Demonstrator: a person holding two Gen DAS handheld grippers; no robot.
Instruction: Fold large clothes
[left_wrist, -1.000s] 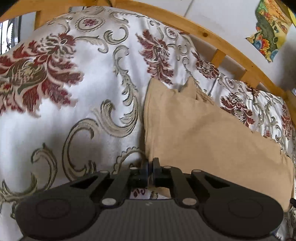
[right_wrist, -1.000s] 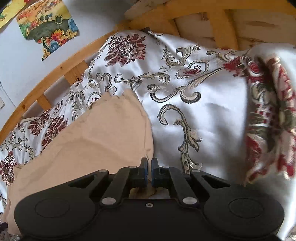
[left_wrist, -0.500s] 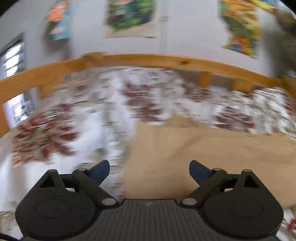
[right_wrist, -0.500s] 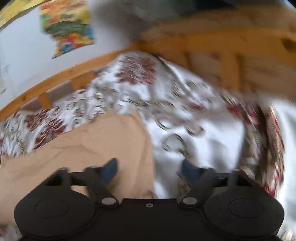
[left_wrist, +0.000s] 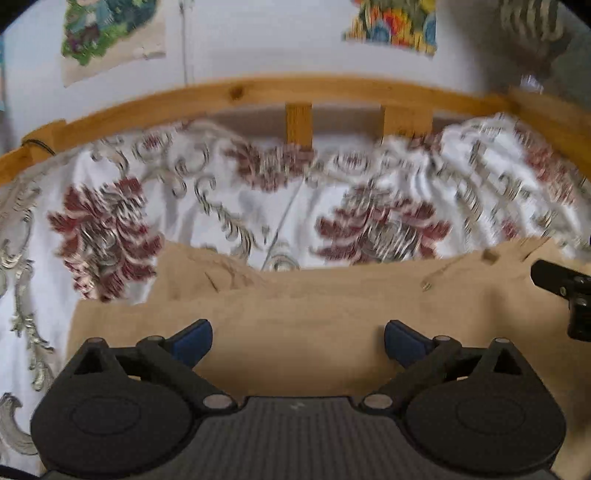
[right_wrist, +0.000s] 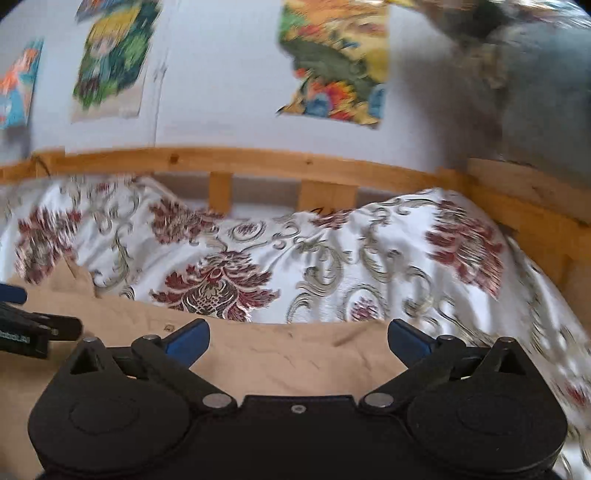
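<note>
Left wrist view, nearest first: the left gripper (left_wrist: 297, 338) has its blue-padded fingers spread wide, nothing between them, poised above the tan garment (left_wrist: 332, 317). The right gripper (right_wrist: 297, 338) stands the same way in its own view, spread wide and empty over the same cloth. Each tool shows at the edge of the other's view, the right one at 3 o'clock from the left camera, the left one at 9 o'clock from the right, so both sit along the garment's near side.

The garment lies flat on the floral bedspread (right_wrist: 332, 266). Its long axis runs from 9 o'clock to 3 o'clock across both views, parallel to the wooden rail (left_wrist: 295, 88) beyond. A raised, rumpled end sits toward 10 o'clock in the left view, and what looks like a belt loop lies near 2 o'clock. Whether that marks a waistband I cannot tell for certain through the blur.

Risks, as I judge them: the bedspread is glossy and wrinkled, so the fold may slide or creep open. A low pinch could catch the bedspread along with the cloth. The bunched end at 10 o'clock may leave the next fold crooked unless smoothed.
</note>
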